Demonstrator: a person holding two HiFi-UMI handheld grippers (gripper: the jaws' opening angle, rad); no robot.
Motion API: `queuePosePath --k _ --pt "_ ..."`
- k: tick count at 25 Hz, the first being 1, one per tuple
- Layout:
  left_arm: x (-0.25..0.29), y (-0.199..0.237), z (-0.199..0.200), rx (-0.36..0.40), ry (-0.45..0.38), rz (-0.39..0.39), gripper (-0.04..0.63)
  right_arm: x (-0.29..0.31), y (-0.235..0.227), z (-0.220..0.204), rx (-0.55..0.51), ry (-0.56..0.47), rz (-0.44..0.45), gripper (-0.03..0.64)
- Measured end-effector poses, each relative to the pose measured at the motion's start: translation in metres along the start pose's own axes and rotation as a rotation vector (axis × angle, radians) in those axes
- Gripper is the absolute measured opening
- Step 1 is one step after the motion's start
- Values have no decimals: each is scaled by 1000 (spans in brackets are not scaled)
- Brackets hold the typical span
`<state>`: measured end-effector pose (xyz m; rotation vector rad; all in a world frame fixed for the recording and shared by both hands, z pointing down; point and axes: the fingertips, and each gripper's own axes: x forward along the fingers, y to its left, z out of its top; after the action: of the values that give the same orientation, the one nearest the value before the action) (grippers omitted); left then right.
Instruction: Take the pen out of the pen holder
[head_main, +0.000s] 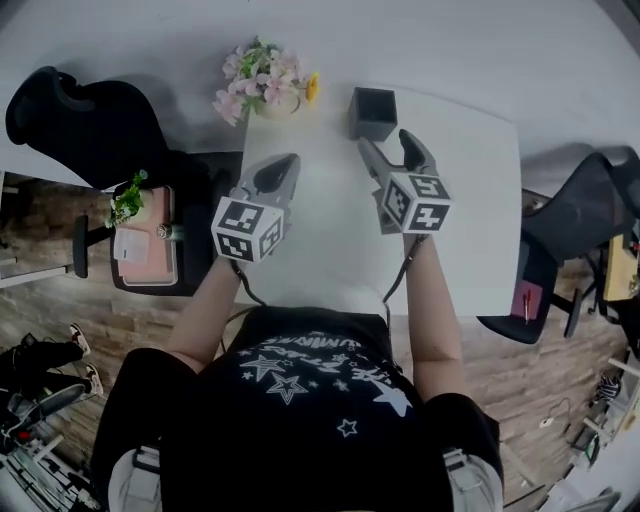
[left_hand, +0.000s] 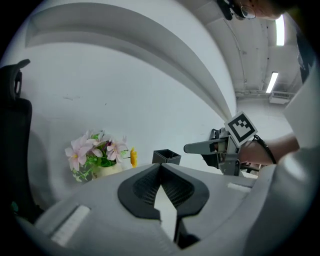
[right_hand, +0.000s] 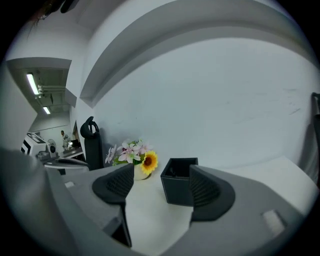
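White worktop (head_main: 320, 250) against a pale wall (right_hand: 200, 100); pen holder (head_main: 372, 112) and flowers (head_main: 262, 80) at its far edge. Left gripper (head_main: 285, 160) fingers clenched on nothing; right gripper (head_main: 387, 142) fingers released, facing the pen holder.

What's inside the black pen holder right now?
The pen holder shows only a dark interior from above; no pen sticks out over its rim. Its walls hide the lower part, so whether a pen lies inside cannot be told.

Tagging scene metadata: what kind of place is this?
Probably an office or lab workspace: a white table with a pen holder and flowers, an office chair beside it, and strip lights on the ceiling.
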<state>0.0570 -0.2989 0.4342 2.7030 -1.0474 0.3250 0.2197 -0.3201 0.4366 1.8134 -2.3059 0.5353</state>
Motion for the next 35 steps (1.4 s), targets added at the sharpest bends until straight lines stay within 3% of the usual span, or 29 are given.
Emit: queuePosePath --k 8,13,14,17,24,27,35 --pt "5 9 8 -44 12 113 11 41 -8 1 -64 18 78 339" --pt "4 11 9 -50 19 154 11 60 -9 -1 -127 36 80 309" --pt "4 11 8 -51 23 157 11 63 -11 -3 -138 45 70 304" --pt "3 11 6 -53 33 159 11 67 -18 -8 -159 71 34 184" --pt "1 16 -1 -74 46 155 11 72 -16 -16 -210 108 -6 125" --pt "1 15 -2 -78 51 145 11 73 -10 -15 -230 122 -17 57" --pt "-4 17 -3 -84 43 105 11 69 -8 -9 -226 121 -64 41"
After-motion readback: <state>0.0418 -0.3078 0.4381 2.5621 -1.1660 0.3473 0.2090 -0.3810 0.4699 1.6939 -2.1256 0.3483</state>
